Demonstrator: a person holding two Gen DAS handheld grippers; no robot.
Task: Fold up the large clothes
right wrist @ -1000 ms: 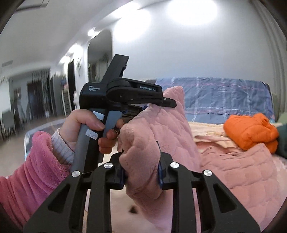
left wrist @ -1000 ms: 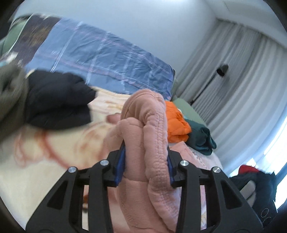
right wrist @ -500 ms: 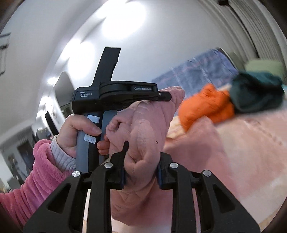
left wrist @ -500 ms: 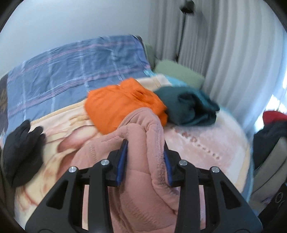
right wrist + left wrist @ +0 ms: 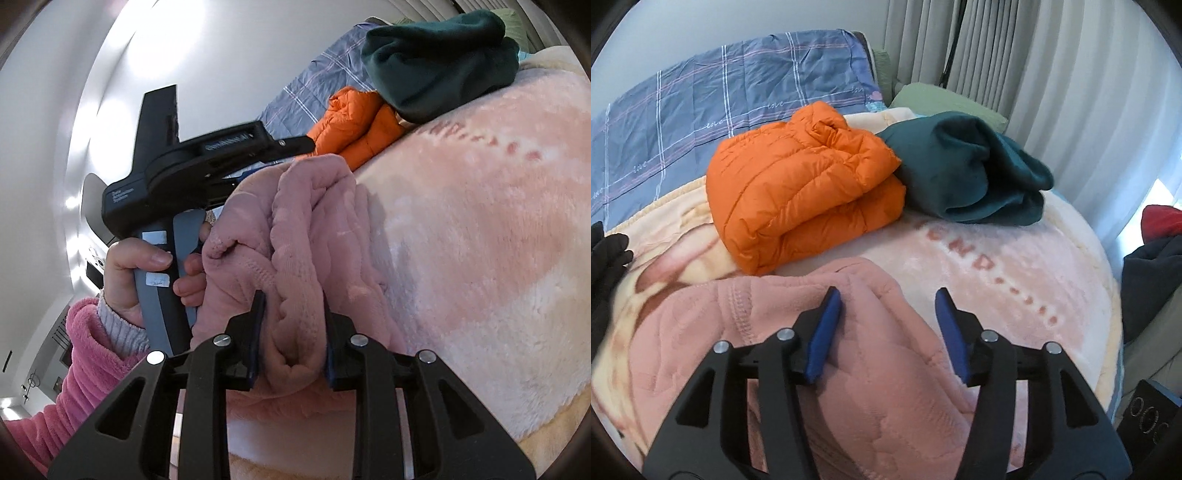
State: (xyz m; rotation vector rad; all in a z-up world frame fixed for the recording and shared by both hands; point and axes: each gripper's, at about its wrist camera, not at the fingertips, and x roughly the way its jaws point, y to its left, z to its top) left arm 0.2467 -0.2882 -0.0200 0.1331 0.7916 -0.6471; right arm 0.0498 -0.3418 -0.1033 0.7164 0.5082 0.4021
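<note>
Pink quilted garment point(image 5: 871, 387) on blanket point(image 5: 1015, 273), left gripper point(image 5: 886, 314) jaws just opened, fabric loose between, right gripper point(image 5: 291, 332) clamped on garment fold, near blanket's edge.

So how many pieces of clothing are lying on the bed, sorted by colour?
Pink: 1, the pink garment
Orange: 1, the orange jacket
Dark green: 1, the green garment
Black: 1, the black garment, only partly in view at the left edge
Total: 4

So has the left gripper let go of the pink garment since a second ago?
Yes. The left gripper has just opened; the pink garment lies slack beside the orange jacket.
</note>
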